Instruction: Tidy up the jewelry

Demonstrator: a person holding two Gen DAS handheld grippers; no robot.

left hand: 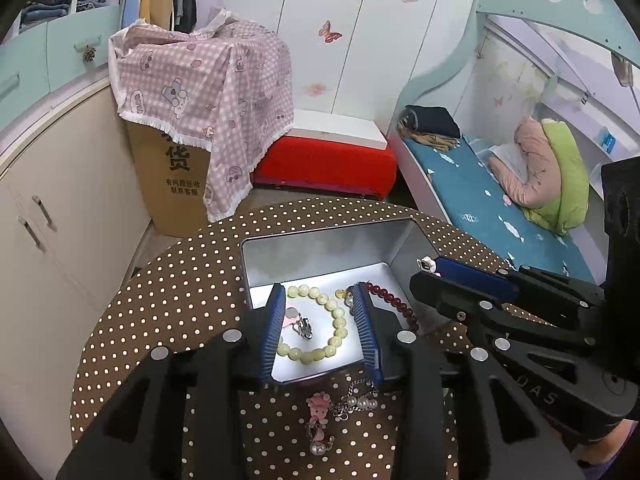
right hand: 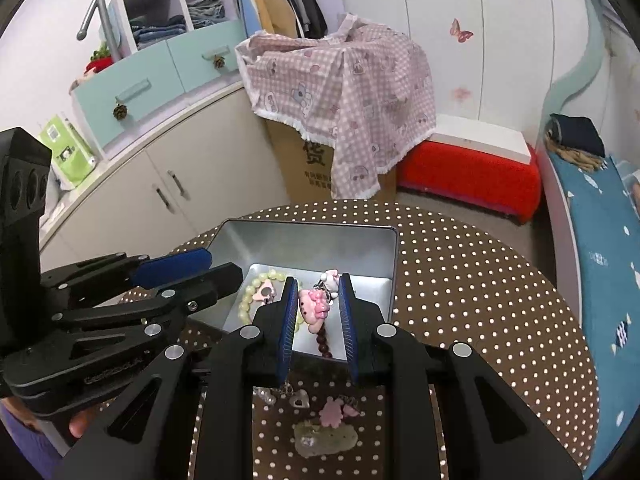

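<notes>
An open metal tin (left hand: pixel 320 252) (right hand: pixel 308 236) sits on the dotted round table. In it lie a pale green bead bracelet (left hand: pixel 334 320) (right hand: pixel 248 296), a dark red bead bracelet (left hand: pixel 394 300) (right hand: pixel 324 344), a small silver piece (left hand: pixel 304 326) and a pink Hello Kitty charm (right hand: pixel 314 306). My left gripper (left hand: pixel 320 292) is open over the tin, empty. My right gripper (right hand: pixel 318 280) is open over the tin with the pink charm lying between its fingers; in the left wrist view it (left hand: pixel 430 266) hangs at the tin's right rim.
On the table in front of the tin lie a pink charm with pearls and chain (left hand: pixel 320 408), a heart pendant (right hand: pixel 299 398), a pink flower clip (right hand: pixel 334 410) and a greenish piece (right hand: pixel 324 438). A covered cardboard box (left hand: pixel 176 168), red stool (left hand: pixel 324 164) and bed (left hand: pixel 500 208) stand beyond.
</notes>
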